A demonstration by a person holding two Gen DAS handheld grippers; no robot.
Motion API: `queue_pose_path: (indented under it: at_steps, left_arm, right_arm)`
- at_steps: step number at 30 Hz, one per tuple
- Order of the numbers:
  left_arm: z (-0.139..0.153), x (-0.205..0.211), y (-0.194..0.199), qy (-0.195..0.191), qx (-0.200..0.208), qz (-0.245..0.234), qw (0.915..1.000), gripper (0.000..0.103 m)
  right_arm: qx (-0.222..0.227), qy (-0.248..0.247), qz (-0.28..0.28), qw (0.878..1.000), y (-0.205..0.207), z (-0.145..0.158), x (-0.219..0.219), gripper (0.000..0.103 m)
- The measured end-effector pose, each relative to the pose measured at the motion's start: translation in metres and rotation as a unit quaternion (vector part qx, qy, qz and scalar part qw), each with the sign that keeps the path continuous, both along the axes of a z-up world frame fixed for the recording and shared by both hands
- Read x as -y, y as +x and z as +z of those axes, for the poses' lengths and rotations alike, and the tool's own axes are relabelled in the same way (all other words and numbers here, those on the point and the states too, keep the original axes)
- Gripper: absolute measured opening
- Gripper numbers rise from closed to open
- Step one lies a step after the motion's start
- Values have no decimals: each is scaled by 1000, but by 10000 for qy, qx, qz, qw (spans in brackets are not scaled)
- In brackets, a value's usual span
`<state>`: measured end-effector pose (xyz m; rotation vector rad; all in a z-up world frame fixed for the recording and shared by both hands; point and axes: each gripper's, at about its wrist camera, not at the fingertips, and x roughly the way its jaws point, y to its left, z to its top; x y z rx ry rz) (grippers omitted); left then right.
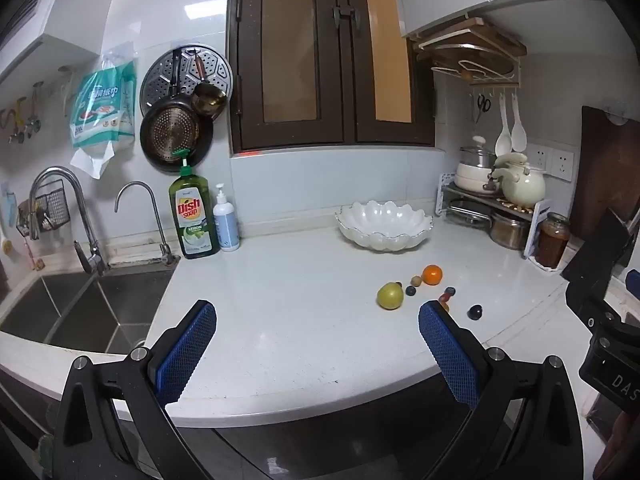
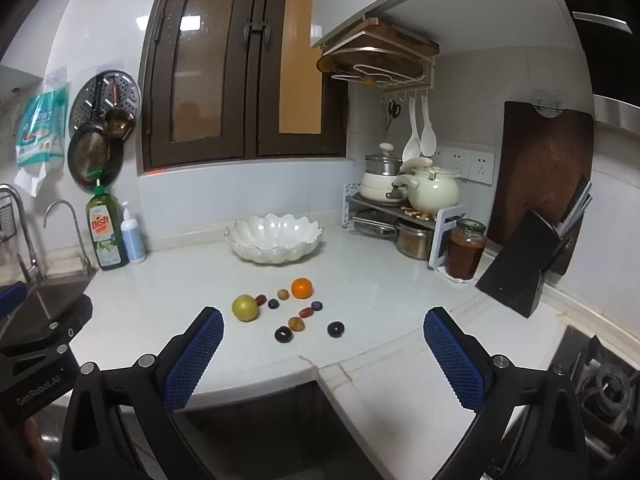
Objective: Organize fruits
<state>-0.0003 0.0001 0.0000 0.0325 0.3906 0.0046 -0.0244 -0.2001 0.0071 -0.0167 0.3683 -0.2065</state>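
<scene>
Left wrist view: my left gripper point(image 1: 316, 320) is spread wide, nothing between the blue pads, hovering over the white countertop point(image 1: 280, 300). Fruits lie loose ahead-right: green apple point(image 1: 389, 296), orange point(image 1: 432, 275), small dark berries beside them. Scalloped white bowl point(image 1: 384, 225) sits behind them, apart. Sink point(image 1: 80, 312) on the left.

Right wrist view: my right gripper point(image 2: 323, 320) is also released, empty. Fruit cluster sits ahead of its pads, dark plum point(image 2: 335, 329) nearest; bowl beyond.

Fruits point(image 2: 288, 312) lie on the counter point(image 2: 380, 280) before the bowl point(image 2: 274, 240).
</scene>
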Motion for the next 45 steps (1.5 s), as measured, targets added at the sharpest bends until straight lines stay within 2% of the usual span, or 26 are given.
queue_pose_path:
  at_steps: [4,6,9,21,45]
  left_arm:
    - [1,7,-3,121,95,125,9998,103]
    - [2,6,-7,-12,128,122,9998,103]
    - [4,6,-18,-16,236,110,9997,103]
    - [12,8,-26,-16,100,-59,9999,103]
    - [17,12,-30,-57,180,-137,9997,103]
  right_arm:
    - [-15,-9,-19,10000,2,0,-2,102]
    - [-13,83,31,10000,2,0,1,102]
    - [9,140,36,9999,-7,3,10,102]
    - [123,170,-64,9998,-24,3,12,102]
    - [237,201,-81,9995,-30,8,17,102]
